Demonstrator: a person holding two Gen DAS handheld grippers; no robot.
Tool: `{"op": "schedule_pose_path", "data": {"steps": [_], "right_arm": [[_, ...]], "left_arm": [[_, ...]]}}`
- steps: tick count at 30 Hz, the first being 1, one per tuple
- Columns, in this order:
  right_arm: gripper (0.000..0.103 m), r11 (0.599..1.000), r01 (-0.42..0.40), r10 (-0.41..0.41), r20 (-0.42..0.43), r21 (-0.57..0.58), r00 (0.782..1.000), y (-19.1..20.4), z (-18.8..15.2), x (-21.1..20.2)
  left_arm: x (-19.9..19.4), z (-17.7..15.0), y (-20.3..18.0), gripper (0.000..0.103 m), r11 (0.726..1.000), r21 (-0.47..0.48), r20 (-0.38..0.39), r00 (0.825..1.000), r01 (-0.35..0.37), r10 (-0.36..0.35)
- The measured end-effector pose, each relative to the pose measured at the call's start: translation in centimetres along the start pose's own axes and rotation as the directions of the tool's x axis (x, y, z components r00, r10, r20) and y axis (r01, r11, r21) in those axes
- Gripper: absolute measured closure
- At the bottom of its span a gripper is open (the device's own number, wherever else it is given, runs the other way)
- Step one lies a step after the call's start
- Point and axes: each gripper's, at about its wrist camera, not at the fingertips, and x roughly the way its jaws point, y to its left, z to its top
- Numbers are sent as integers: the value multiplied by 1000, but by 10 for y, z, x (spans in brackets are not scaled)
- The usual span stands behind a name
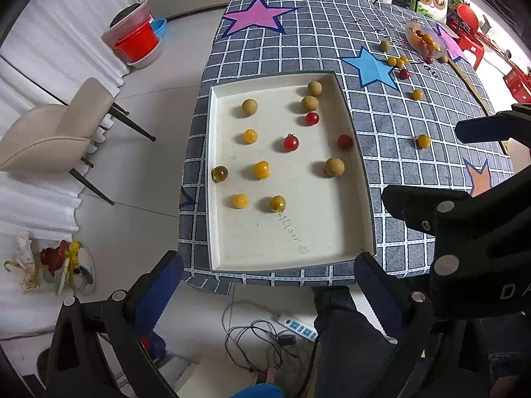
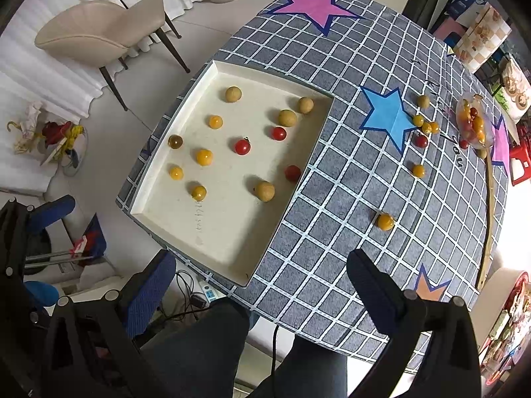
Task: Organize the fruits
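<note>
Several small fruits lie loose on the checked tablecloth [image 2: 332,199], outside the shallow cream tray [image 2: 232,258] where a dozen others already sit spread apart: yellow cherry tomatoes, red ones, and tan longan-like balls. The nearest stray is a yellow cherry tomato [image 2: 385,221], alone on the cloth between the tray's right wall and the table's far edge. More strays cluster by the blue paper star [image 2: 386,116], close to a clear bag of tomatoes [image 2: 474,124].

My judgement of the risks: these fruits are round and smooth, so a pinch slightly off centre could squirt one sideways, and it would roll freely on the flat cloth, perhaps off the table. Squeezing hard could split a tomato's skin. A fruit dropped into the tray from height may bounce and knock its neighbours about, since the tray's walls are low. The tray also overhangs the table's near edge a little, so a push on that end could tip it.

Both tongs hang back over the near edge, above the person's knees. The right gripper [image 2: 262,285] is spread wide and holds nothing; the stray yellow tomato lies ahead of it, just beyond its right finger. The left gripper [image 1: 268,282] is likewise agape and empty, aimed at the tray's near wall, with all fruits well ahead.
</note>
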Motion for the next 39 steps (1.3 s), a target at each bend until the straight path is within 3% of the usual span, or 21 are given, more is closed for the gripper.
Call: {"op": "schedule_pose_path", "data": {"steps": [39], "right_arm": [[0, 1000, -13, 13, -12, -12, 1000, 1, 3, 6]], "left_arm": [[3, 3, -7, 0, 1000, 9, -9, 1000, 17, -17]]}}
